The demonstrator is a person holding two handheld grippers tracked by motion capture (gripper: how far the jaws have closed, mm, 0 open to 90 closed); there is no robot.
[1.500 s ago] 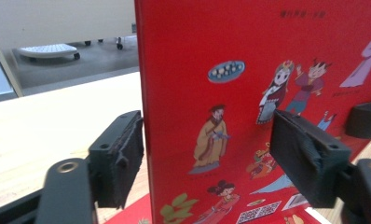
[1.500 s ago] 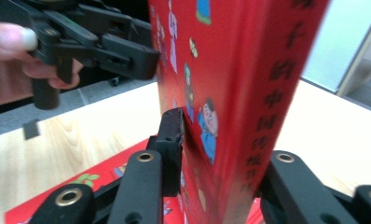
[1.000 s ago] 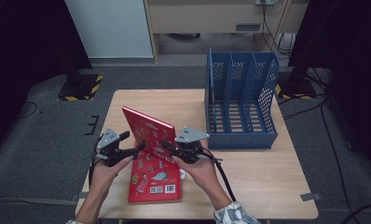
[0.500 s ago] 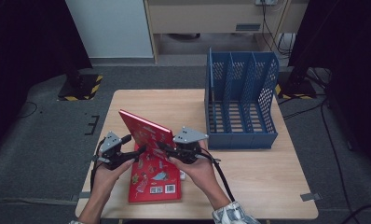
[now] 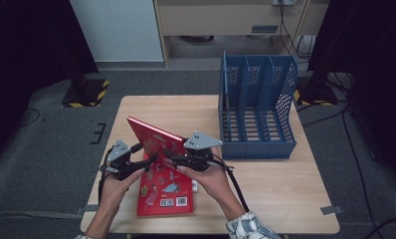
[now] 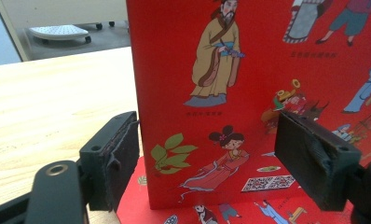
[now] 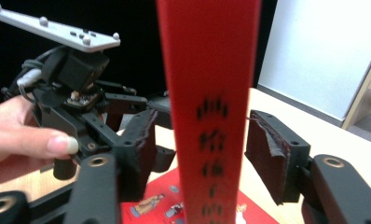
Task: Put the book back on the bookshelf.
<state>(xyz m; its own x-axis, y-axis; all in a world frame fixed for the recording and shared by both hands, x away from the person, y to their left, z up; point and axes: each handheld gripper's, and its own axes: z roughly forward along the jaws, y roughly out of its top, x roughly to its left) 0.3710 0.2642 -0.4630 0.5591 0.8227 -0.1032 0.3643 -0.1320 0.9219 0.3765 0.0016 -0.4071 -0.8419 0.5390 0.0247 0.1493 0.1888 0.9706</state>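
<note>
Two forearms reach in from the counter's near edge. The left hand-held gripper (image 5: 145, 162) and right hand-held gripper (image 5: 170, 160) point toward each other, tips close together. Both have jaws apart; the right's have just been opening, the left's closing slightly.

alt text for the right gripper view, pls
A red book stands upright with its spine, printed in dark characters, between the right gripper's two black jaws, which have just been opening and stand clear of it on both sides. Behind it to the left, a hand holds the left gripper over the wooden table.
</note>
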